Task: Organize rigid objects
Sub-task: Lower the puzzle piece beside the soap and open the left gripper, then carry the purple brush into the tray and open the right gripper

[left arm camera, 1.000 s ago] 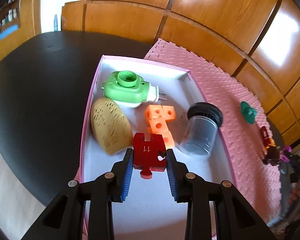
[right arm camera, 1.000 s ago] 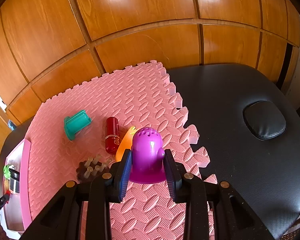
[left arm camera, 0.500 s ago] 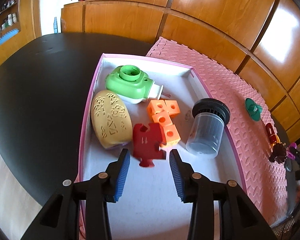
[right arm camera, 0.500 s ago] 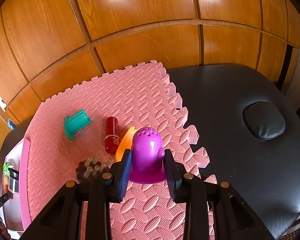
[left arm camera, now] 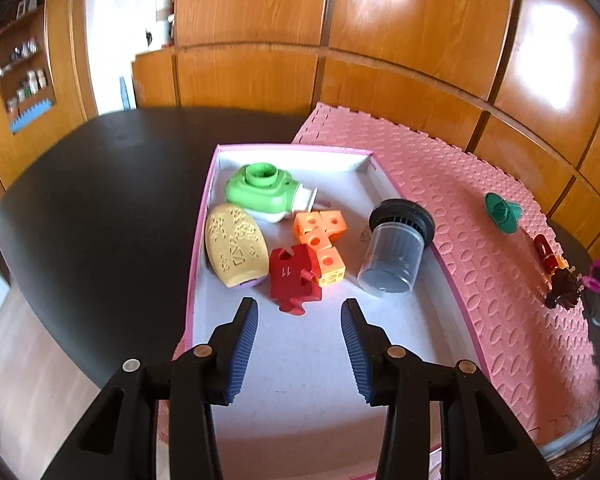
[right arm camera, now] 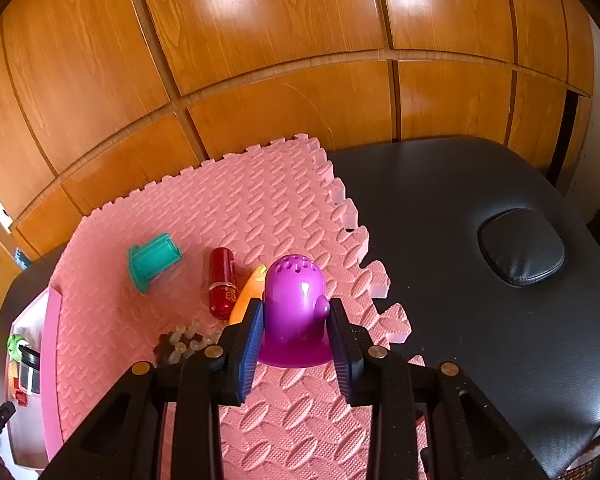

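In the left wrist view a pink-rimmed white box (left arm camera: 300, 380) holds a red puzzle piece (left arm camera: 292, 276), orange cubes (left arm camera: 320, 240), a green plug-in device (left arm camera: 264, 192), a tan oval piece (left arm camera: 236, 244) and a black-lidded clear jar (left arm camera: 396, 252). My left gripper (left arm camera: 299, 307) hovers just short of the red puzzle piece, its jaws opening with nothing between them. In the right wrist view my right gripper (right arm camera: 296, 312) is shut on a purple dome-shaped piece (right arm camera: 296, 312) over the pink foam mat (right arm camera: 240, 220).
On the mat lie a teal cup-shaped piece (right arm camera: 152, 258), a dark red cylinder (right arm camera: 222, 282), an orange piece (right arm camera: 248, 294) and a brown peg piece (right arm camera: 180, 346). A black padded table (right arm camera: 480, 280) carries the mat and box. Wooden panels stand behind.
My left gripper let go of the red puzzle piece, which now lies in the box, and drew back and up with jaws wider. The right gripper kept still on the purple piece.
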Demonstrator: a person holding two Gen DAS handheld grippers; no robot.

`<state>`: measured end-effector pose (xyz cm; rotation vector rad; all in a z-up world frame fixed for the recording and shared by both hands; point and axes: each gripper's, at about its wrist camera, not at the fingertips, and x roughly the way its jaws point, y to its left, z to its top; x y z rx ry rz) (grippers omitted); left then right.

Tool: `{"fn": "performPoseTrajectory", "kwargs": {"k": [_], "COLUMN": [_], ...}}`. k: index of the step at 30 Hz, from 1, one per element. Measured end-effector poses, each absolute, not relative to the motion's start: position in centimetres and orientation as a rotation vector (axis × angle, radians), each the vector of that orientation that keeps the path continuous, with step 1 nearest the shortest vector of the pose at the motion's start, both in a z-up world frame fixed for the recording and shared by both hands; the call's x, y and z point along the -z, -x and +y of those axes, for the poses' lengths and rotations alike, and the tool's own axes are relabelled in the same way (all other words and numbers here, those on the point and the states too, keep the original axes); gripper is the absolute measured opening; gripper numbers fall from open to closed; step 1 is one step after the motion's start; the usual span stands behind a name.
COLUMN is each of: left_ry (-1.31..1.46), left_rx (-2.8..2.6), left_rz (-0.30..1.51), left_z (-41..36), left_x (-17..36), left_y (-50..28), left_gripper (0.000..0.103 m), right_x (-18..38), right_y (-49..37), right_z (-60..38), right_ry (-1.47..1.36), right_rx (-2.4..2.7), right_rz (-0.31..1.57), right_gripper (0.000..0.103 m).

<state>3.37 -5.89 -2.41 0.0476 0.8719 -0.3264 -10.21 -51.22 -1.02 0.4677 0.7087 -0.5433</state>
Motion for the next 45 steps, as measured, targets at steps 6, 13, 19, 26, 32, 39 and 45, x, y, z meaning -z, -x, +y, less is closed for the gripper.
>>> {"fn": "performPoseTrajectory", "kwargs": {"k": [6,13,19,26,32,39,45], "left_ry": [-0.065,-0.072,-0.068,-0.056,-0.028,0.005,0.026], "left_rx": [0.332,0.343,0.345,0.346,0.328,0.292,0.277], "left_rz": [0.856,0.860,0.852,0.850,0.845,0.837,0.851], "left_z": [-6.2,-6.3,-5.8,-5.3,-4.0,-2.0,-1.2], "left_x": [1.9,2.1,1.8,1.8,1.8,1.7,2.2], "left_y": [-2.8,-2.1,-1.9,-1.9,-2.1,-2.4,-2.7], "left_gripper": [0.044,0.044,0.044,0.044,0.044,0.044,0.044], "right_x": [0.3,-0.3,-1.0,-1.5,-1.7,-0.6,1.1], "right_y": [9.9,9.4,9.5,7.9,5.2,2.7,0.8], "right_z": [-50.2,-48.5,-47.2,-41.8,-34.5,-26.5,-22.6], "right_ry": [-0.453,-0.435,-0.474,-0.450,-0.384,-0.277,-0.180], "right_rx": [0.466,0.362,0.317,0.159,-0.052,-0.233,-0.284], "right_rz": [0.675,0.651,0.640,0.670,0.736,0.824,0.894], "right_gripper": [0.031,0.031,0.031,0.031,0.031,0.031,0.031]}}
